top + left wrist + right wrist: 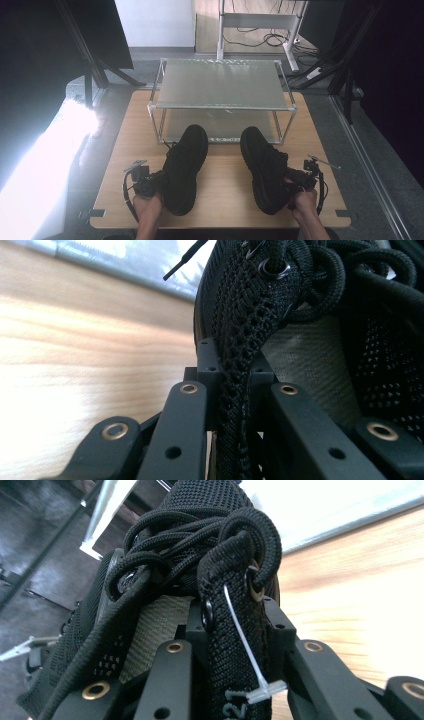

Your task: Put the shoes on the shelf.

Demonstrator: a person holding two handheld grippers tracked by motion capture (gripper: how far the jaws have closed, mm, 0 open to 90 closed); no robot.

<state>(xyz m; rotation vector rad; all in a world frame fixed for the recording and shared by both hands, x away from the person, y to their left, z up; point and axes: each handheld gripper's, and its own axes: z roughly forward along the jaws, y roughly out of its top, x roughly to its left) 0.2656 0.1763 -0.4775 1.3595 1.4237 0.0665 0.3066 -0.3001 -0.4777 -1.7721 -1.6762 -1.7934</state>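
Note:
Two black mesh sneakers lie on the wooden table, toes pointing toward the metal rack. My left gripper is shut on the outer collar wall of the left shoe; in the left gripper view the knit collar is pinched between the two black jaws, with laces above. My right gripper is shut on the outer collar wall of the right shoe; in the right gripper view the eyelet strip with a white plastic tag loop sits clamped between the jaws.
A two-shelf metal rack stands at the back of the wooden table, its lower shelf just beyond the shoe toes. Dark stands and cables surround the table. Bright light glares at the left edge.

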